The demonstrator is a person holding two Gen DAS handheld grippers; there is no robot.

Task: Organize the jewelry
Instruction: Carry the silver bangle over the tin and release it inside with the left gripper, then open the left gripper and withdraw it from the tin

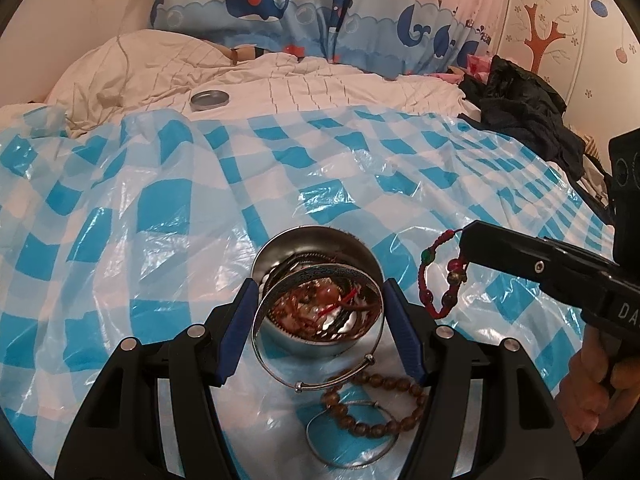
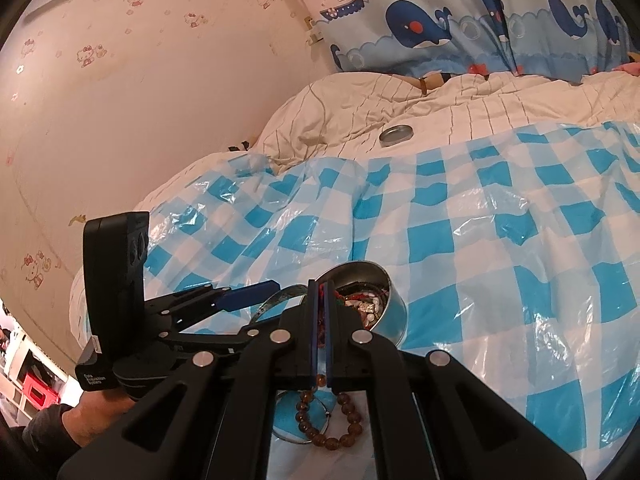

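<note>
Now right gripper (image 1: 464, 236) pinches red woven bracelet (image 1: 438, 276) right of jewelry tin (image 1: 316, 280); left gripper (image 1: 318, 300) fingers spread around tin

A blue-and-white checked plastic sheet (image 1: 360, 168) is lying crinkled over the bed. Beyond its far edge, a cream quilt (image 1: 168, 68) is bunching up, and a round metal lid (image 1: 209, 99) is resting on the quilt just past the sheet. Behind the quilt, a whale-print curtain (image 1: 304, 4) is hanging. Beside the sheet's far right corner, dark clothing (image 1: 528, 108) is lying heaped against the tree-patterned wall (image 1: 560, 20).
</note>
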